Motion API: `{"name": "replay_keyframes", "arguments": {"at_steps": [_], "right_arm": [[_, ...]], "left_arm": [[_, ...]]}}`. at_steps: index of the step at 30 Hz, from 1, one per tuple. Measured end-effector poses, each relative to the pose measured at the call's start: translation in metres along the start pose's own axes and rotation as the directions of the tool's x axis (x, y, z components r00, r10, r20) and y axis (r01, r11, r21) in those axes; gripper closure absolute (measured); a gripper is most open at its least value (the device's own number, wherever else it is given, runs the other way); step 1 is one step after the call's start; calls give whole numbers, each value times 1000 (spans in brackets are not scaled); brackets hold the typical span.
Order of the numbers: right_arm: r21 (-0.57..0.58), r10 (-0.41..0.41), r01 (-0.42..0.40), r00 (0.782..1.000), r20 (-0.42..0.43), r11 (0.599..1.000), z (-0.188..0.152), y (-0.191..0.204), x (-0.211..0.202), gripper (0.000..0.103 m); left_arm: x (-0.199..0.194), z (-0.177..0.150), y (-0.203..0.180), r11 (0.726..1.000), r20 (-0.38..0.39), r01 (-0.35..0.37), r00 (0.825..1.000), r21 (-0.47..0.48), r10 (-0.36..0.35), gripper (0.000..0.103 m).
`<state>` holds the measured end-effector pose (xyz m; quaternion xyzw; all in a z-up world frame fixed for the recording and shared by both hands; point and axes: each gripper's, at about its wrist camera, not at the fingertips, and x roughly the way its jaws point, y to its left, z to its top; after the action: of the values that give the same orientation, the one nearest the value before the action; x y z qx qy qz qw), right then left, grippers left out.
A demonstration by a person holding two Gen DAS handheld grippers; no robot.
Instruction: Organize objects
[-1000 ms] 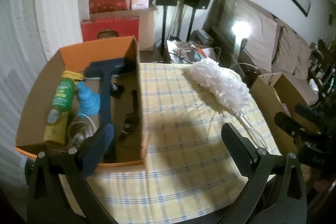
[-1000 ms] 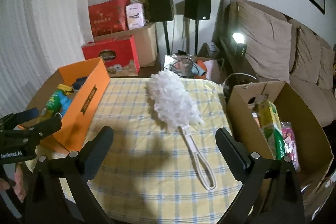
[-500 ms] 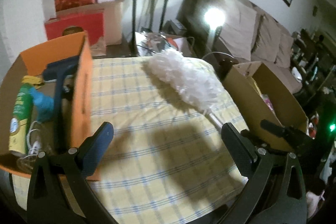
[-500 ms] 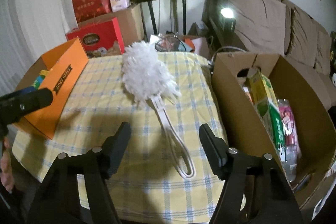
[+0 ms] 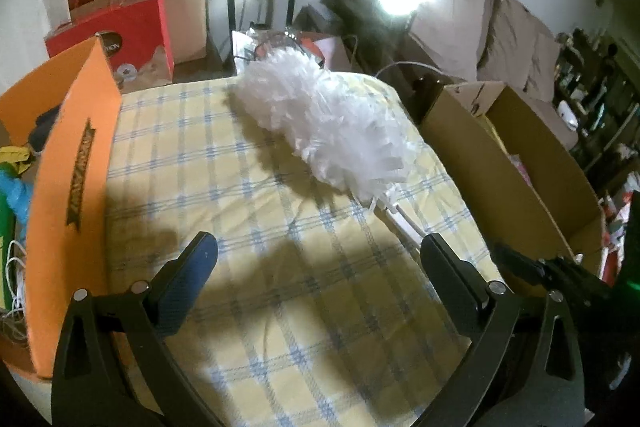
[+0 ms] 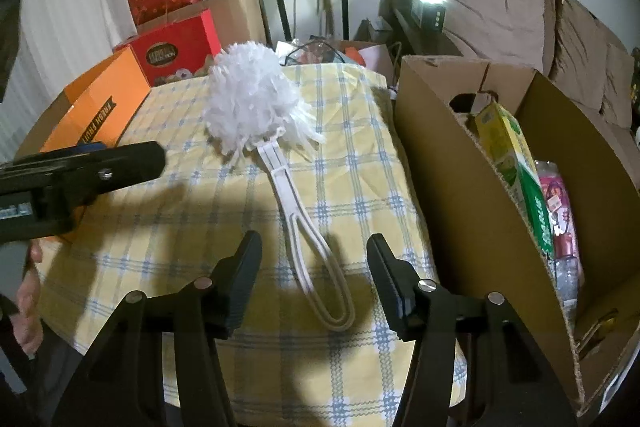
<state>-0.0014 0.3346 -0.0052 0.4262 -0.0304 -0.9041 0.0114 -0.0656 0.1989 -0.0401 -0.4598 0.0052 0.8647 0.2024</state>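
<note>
While right gripper (image 6: 314, 277) jaws closing astride duster (image 6: 256, 107) handle, orange box (image 5: 72, 187) contents mostly hidden; left gripper (image 5: 320, 259) apart.

White, orange, yellow check

White duster (image 6: 252, 99) on yellow, blue-checked cloth (image 6: 352, 163); orange box (image 5: 76, 187) one side, brown carton (image 6: 460, 163) the other.

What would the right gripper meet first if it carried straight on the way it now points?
Most likely the looped white handle of the duster, which lies between the closing fingers of the right gripper on the checked tablecloth. Nothing touches it yet; depth is unclear.
</note>
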Motion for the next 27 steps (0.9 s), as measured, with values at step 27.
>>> {"name": "replay_keyframes", "arguments": {"at_steps": [27], "right_arm": [[20, 64, -63, 998, -28, 998, -12, -8, 27, 58]], "left_arm": [[83, 27, -32, 999, -83, 33, 996, -40, -36, 15]]}}
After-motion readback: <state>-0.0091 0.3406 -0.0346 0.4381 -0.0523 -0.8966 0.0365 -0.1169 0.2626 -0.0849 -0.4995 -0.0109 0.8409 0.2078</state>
